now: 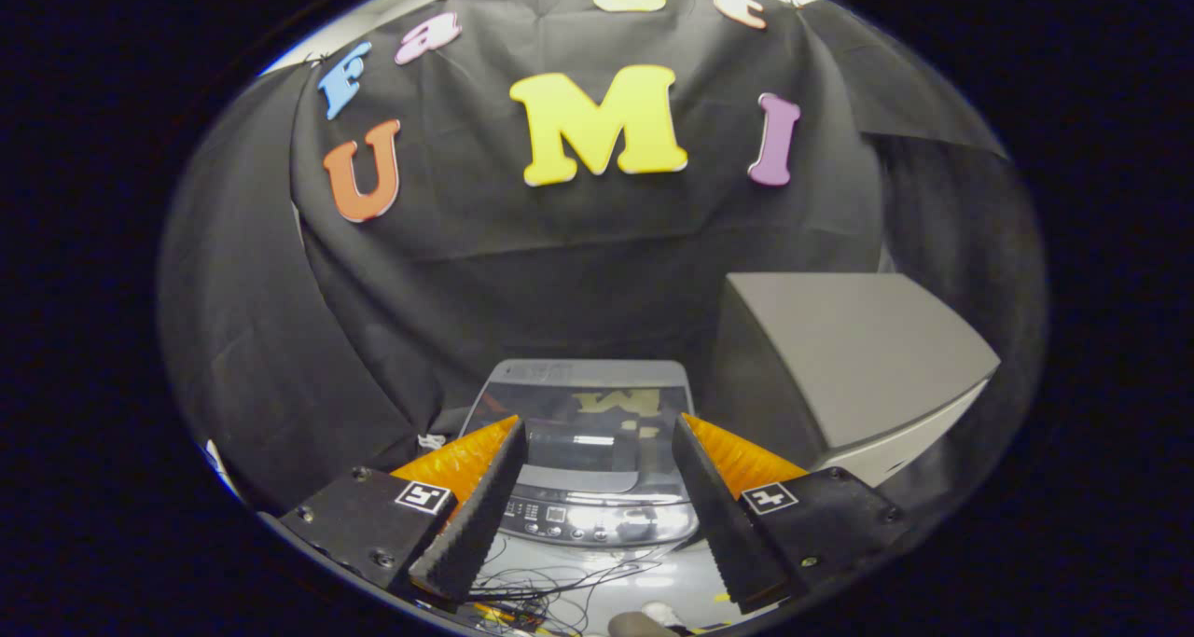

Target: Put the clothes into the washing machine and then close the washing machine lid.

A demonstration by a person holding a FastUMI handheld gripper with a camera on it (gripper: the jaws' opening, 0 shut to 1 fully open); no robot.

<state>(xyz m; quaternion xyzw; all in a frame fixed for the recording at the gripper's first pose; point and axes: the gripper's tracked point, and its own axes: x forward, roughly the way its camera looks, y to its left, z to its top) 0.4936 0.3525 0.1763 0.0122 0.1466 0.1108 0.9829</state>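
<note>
A small grey top-loading washing machine [588, 432] stands just ahead of my fingers, against the black cloth wall. Its dark glass lid [583, 427] lies flat and shut, with the control panel [597, 516] along the near edge. My gripper [597, 427] hovers above the machine's front, open, with nothing between its fingers. The lid and panel show through the gap between the two fingers.
A grey box [858, 366] stands to the right of the machine, close beside it. Thin loose cables [550, 586] lie on the pale surface in front of the machine. Black cloth hangs behind and on both sides.
</note>
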